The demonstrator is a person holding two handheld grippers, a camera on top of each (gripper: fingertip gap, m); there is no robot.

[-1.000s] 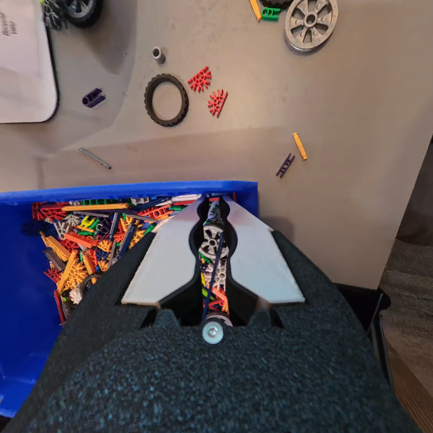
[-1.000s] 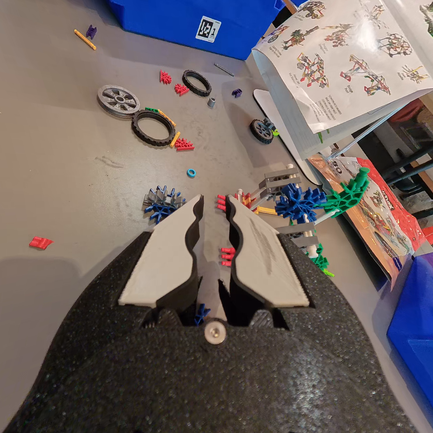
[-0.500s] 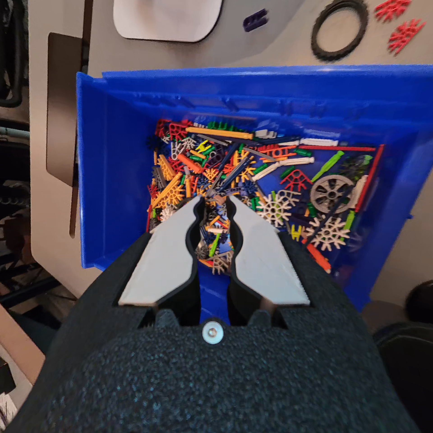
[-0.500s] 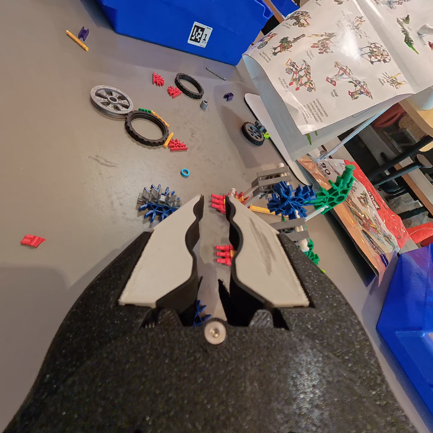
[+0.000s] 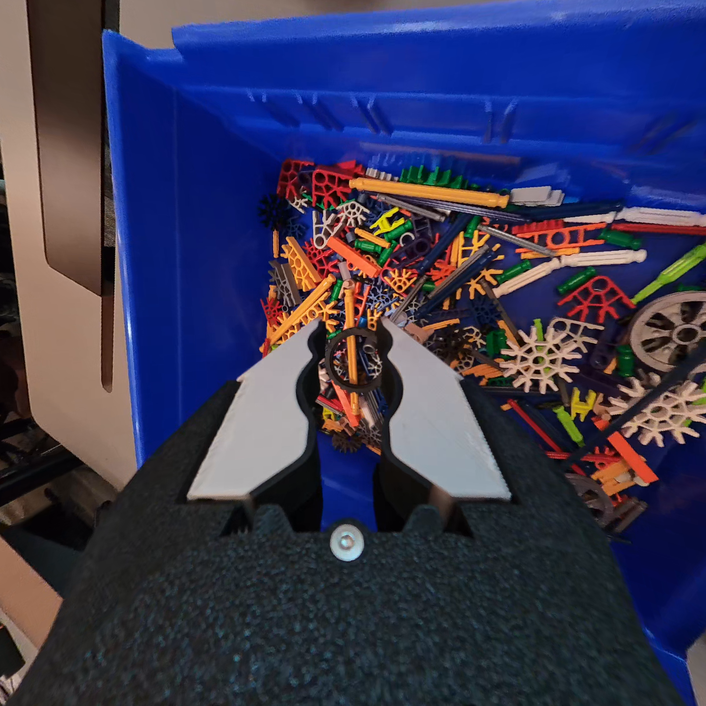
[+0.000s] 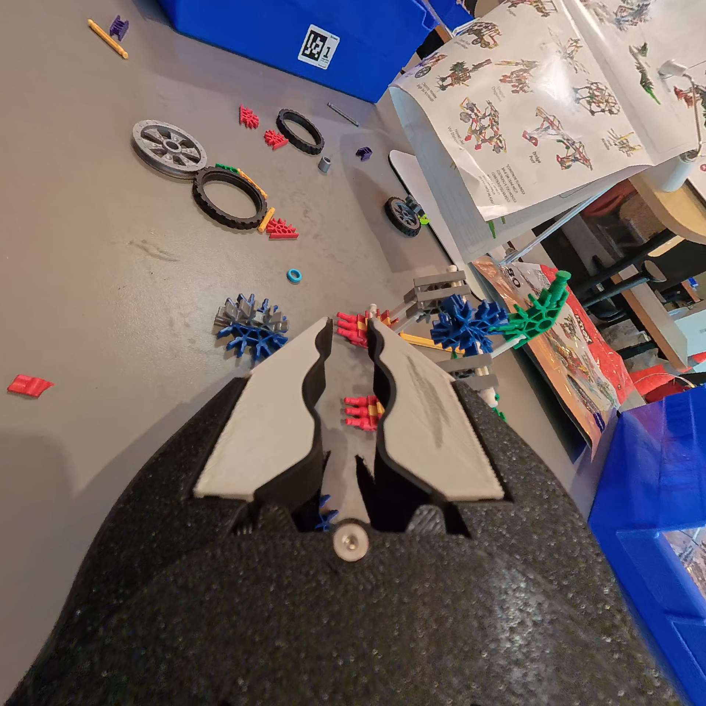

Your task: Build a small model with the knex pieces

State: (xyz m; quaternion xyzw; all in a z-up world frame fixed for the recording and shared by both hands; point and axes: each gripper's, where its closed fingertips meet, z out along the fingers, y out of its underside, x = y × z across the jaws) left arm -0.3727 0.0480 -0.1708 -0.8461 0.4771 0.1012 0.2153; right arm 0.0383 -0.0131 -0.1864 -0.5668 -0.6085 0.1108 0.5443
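My left gripper (image 5: 350,324) is open and empty, low inside a blue bin (image 5: 214,191) over a heap of coloured construction rods and connectors. A small black tyre ring (image 5: 355,365) lies in the heap between its fingers, with an orange rod across it. My right gripper (image 6: 349,321) is narrowly open just above the grey table. Red connector pieces (image 6: 351,328) lie at its tips. Its right finger (image 6: 420,401) overlaps a built model of grey, blue (image 6: 464,324) and green (image 6: 535,319) connectors on white rods. Nothing sits between its pads.
The bin also holds white snowflake connectors (image 5: 540,359) and a grey wheel (image 5: 680,336). On the table lie a grey-blue connector stack (image 6: 252,328), a black tyre (image 6: 229,202), a grey wheel (image 6: 170,147) and a red piece (image 6: 28,385). An instruction sheet (image 6: 515,114) stands at the right. Blue bins sit behind (image 6: 267,34) and at lower right (image 6: 649,496). From the right gripper's tips to the grey-blue connector stack (image 6: 252,328) is close to 4 cm.
My left gripper has moved from the bin's right rim to over the heap and come down closer, and its jaws have widened. My right gripper has barely shifted.
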